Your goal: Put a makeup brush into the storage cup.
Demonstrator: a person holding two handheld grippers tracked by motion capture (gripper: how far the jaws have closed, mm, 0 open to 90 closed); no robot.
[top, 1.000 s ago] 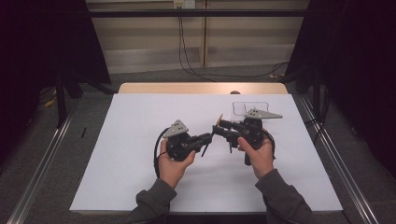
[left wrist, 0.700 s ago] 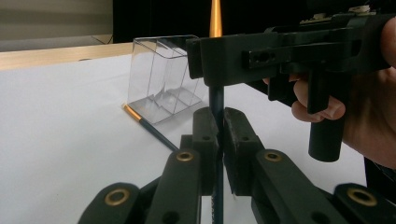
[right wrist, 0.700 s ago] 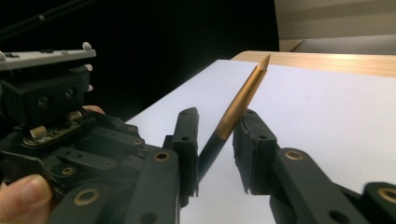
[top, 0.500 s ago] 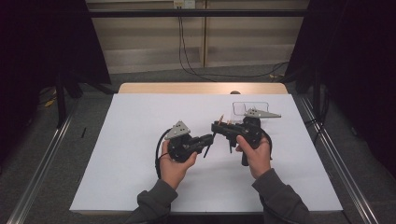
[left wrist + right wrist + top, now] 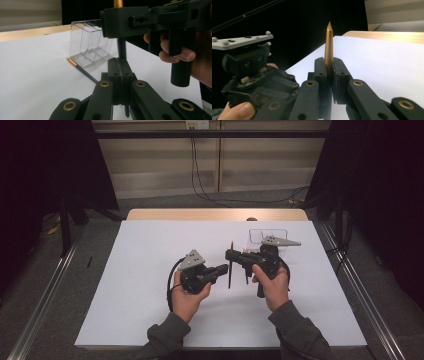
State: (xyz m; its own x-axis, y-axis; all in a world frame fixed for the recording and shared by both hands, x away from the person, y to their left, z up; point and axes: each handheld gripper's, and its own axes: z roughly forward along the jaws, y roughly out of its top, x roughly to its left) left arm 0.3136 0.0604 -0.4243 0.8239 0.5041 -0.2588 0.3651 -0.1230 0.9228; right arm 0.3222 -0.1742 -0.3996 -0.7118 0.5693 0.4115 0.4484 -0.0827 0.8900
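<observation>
High view: we see both forearms come in from the bottom edge, sleeves grey, each hand wrapped around a gripper over the white table (image 5: pixel 125 285). Our left hand (image 5: pixel 186 292) holds the left gripper (image 5: pixel 223 268) level, its jaws pointing right toward the other. Our right hand (image 5: pixel 270 282) holds the right gripper (image 5: pixel 231 255) level, pointing left. A pen (image 5: pixel 230 265) stands upright in the right gripper, its tip up and its dark lower end hanging below, just beside the left gripper's tips. A clear box (image 5: pixel 268 236) sits behind the right hand.

Left gripper view: we look along the left gripper (image 5: pixel 121 61), its jaws pressed together. The pen's dark shaft (image 5: pixel 121 48) rises right behind their tips; we cannot tell whether it touches them. The right gripper (image 5: pixel 122 21) crosses above. The box (image 5: pixel 88 42) stands on the table beyond, a second pen (image 5: pixel 81 69) lying at its foot.

Right gripper view: the right gripper (image 5: pixel 329 66) has just been closing and pinches the pen's gold end (image 5: pixel 328 45), which points up from between the pads. The left gripper's body (image 5: pixel 247 70) is at the left.
</observation>
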